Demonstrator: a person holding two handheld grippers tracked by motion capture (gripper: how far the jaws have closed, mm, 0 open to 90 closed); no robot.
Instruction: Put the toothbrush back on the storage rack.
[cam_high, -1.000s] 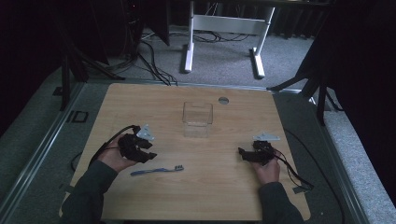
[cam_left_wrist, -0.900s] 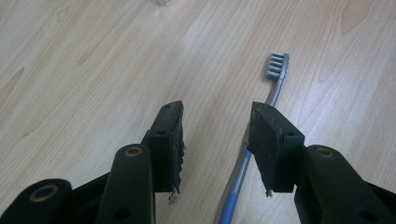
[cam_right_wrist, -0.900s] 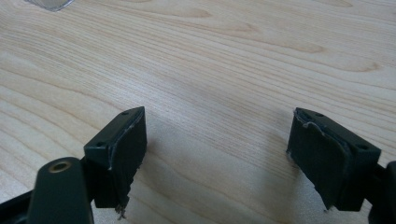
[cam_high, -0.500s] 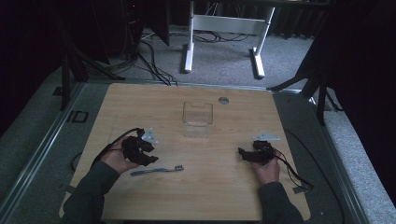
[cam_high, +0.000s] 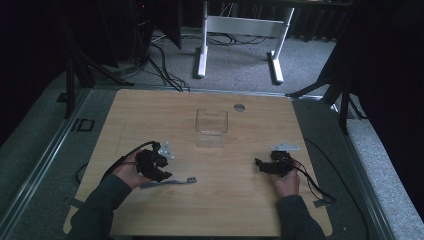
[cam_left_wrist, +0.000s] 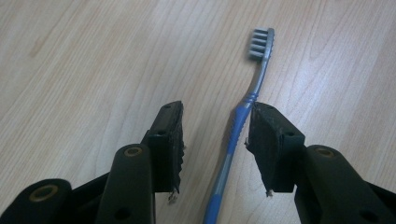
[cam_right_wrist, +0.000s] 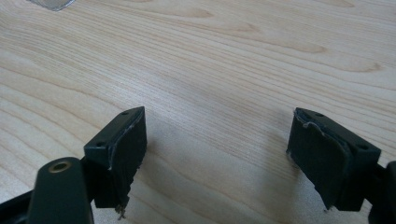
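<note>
The left gripper (cam_left_wrist: 215, 135) has come down over the toothbrush (cam_left_wrist: 247, 100). A second ago it was up beside the brush, nearer the clear box (cam_high: 211, 125). Now its jaws are partly open, one on each side of the blue handle. The handle lies closer to one jaw and looks to be just touching it. The brush lies flat on the table (cam_high: 165, 110), on the near side of the box and a bit to the left, with its bristle end pointing right. So the grab looks ready: the jaws only need to squeeze shut. The right gripper (cam_right_wrist: 217, 154) has stayed put, right of the box, jaws wide with nothing between them.
</note>
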